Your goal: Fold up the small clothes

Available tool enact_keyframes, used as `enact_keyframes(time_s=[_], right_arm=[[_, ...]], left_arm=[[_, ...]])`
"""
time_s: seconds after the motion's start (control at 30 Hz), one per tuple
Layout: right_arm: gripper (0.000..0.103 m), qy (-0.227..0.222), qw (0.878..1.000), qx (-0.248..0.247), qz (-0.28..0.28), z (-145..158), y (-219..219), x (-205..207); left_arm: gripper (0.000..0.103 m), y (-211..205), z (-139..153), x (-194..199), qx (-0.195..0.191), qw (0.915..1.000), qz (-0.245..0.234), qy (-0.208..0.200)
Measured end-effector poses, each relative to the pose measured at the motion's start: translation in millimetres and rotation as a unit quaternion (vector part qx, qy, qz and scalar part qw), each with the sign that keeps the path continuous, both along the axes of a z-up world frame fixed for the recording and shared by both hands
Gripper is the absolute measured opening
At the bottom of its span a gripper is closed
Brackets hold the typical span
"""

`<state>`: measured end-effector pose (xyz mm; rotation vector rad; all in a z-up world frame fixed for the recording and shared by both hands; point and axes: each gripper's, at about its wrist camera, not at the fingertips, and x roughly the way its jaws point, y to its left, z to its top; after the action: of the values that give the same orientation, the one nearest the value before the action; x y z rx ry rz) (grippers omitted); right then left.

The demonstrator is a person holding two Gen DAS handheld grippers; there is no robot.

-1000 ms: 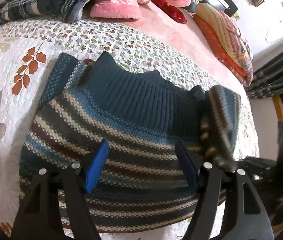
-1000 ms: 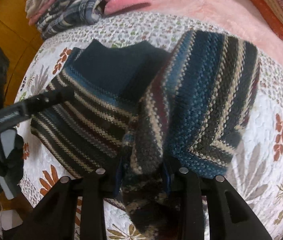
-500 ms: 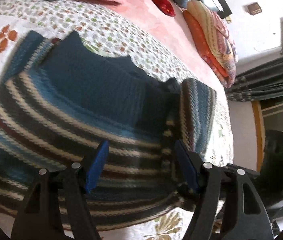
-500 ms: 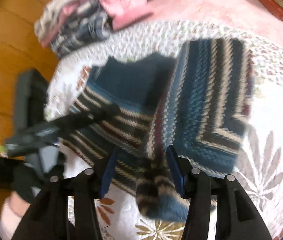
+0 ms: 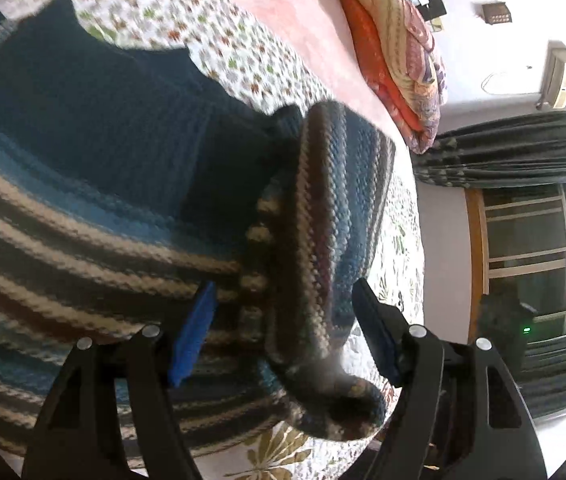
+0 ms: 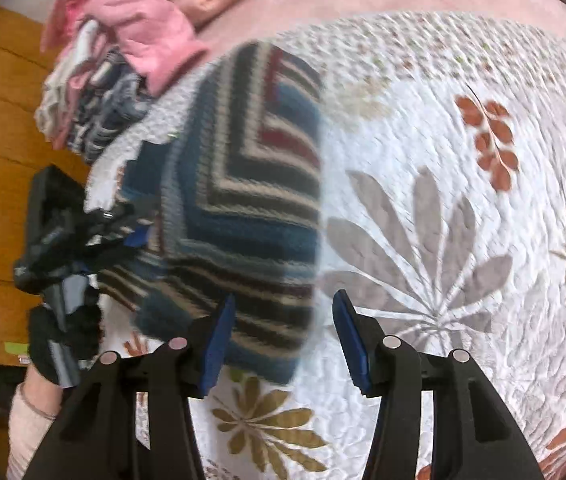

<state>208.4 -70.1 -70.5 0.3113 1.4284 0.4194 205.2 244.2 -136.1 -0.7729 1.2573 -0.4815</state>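
Quilted bed, striped sweater, both tools gaping

no readable text, labels or numbers (anywhere)

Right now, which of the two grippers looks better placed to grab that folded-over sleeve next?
Probably the left gripper: its open jaws sit on either side of the sleeve of the striped sweater. The right gripper is open over the quilt, beside the sweater's edge.
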Motion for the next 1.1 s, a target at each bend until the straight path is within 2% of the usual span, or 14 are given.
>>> enact_keyframes(time_s=[0.13,0.3,0.4,0.43,0.5,0.57,0.83,1.03,1.1], right_arm=[[0.052,0.017,1.000,0.006,-0.003,-13.6,-0.2,-1.0],[0.052,0.015,1.000,-0.001,0.016,-18.8,13.0,-4.0],[0.052,0.018,1.000,-0.004,0.019,-24.3,15.2,-6.7],[0.052,0.021,1.000,-0.004,0.021,-27.0,16.0,-7.9],[0.052,0.023,0.999,-0.005,0.022,-29.7,15.7,-8.9],[0.052,0.022,0.999,-0.006,0.026,-30.3,20.6,-8.4],[0.053,0.017,0.999,0.010,0.027,-24.2,32.7,-6.3],[0.056,-0.027,0.999,0.025,0.004,-2.8,21.0,-4.9],[0.056,-0.027,0.999,0.029,0.000,-2.3,19.8,-3.8]], left_arm=[[0.071,-19.9,-4.9,4.3,-0.004,1.0000,-0.008,0.002],[0.070,-37.9,-3.9,9.5,0.016,0.9997,-0.017,-0.005],[0.050,-41.2,-2.9,11.3,0.020,0.9997,-0.011,-0.011],[0.037,-39.9,-3.5,10.6,0.015,0.9998,-0.011,-0.011],[0.035,-43.3,-4.2,10.9,0.000,0.9999,-0.008,-0.009],[0.031,-49.5,-0.5,11.0,0.008,0.9997,-0.015,-0.017],[0.025,-38.2,4.2,5.6,-0.003,0.9992,0.015,-0.037],[0.024,-11.8,24.3,0.1,-0.017,0.9967,0.034,-0.072],[0.024,-0.5,33.3,-2.2,-0.029,0.9952,0.043,-0.083]])
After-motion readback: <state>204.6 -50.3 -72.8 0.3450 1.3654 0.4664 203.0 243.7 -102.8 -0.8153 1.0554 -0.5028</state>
